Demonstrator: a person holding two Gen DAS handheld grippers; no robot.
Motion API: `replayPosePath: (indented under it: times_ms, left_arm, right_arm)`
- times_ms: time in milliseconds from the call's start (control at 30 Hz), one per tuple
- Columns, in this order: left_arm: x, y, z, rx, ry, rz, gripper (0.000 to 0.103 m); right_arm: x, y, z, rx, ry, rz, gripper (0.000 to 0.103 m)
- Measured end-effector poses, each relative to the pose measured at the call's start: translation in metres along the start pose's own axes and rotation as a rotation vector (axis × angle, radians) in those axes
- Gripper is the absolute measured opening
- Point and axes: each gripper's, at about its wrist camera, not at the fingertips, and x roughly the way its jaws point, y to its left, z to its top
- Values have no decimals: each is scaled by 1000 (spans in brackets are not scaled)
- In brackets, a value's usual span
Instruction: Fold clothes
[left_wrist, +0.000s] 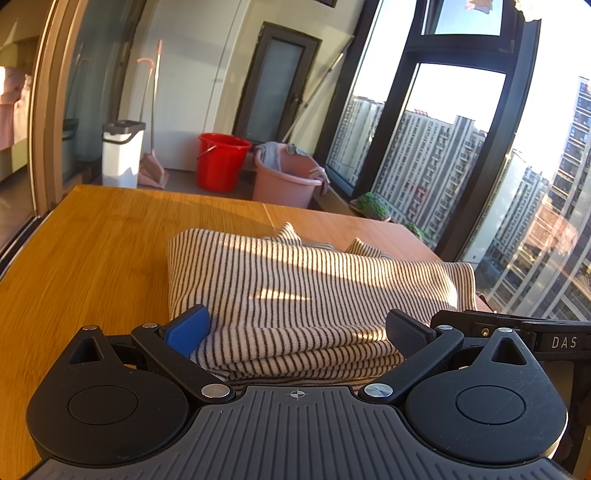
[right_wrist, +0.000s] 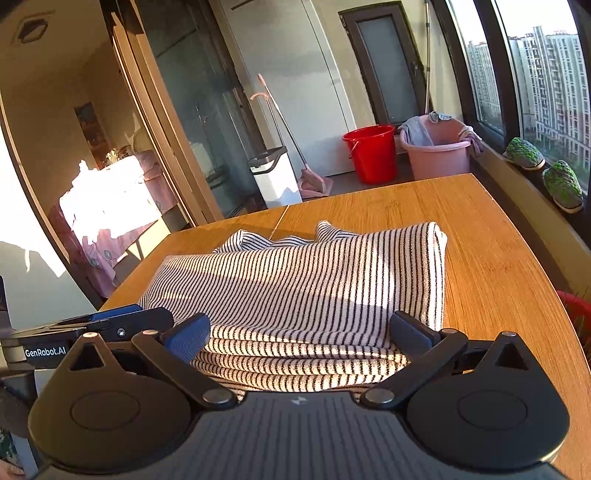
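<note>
On the table (left_wrist: 92, 251), near its close edge, the striped garment (left_wrist: 295, 288) lay folded in layers. You had your left gripper (left_wrist: 297, 330) spread wide at the stack's near edge, fingers either side, pinching nothing. Your right gripper (right_wrist: 301, 330) was likewise spread there, just beside the left. Far off stood a red bucket (right_wrist: 371, 153).

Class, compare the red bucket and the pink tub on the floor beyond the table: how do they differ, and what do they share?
The red bucket is narrower and taller; the pink tub is wider and squatter. The red bucket shows a wire handle and nothing over its rim; the pink tub has cloths draped over its edge. The bucket stands nearer the white bin, the tub nearer the window. Both are upright, open-topped, side by side on the floor.
</note>
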Motion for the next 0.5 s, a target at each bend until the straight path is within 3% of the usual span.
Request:
replayPosePath:
  times_ms: [200, 500]
  left_arm:
    - [-1, 1, 0, 2, 5, -5, 103]
    - [-7, 10, -1, -11, 11, 0, 103]
  right_arm:
    - [4, 7, 0, -59, 33, -32, 103]
    - [8, 5, 5, -45, 21, 12, 103]
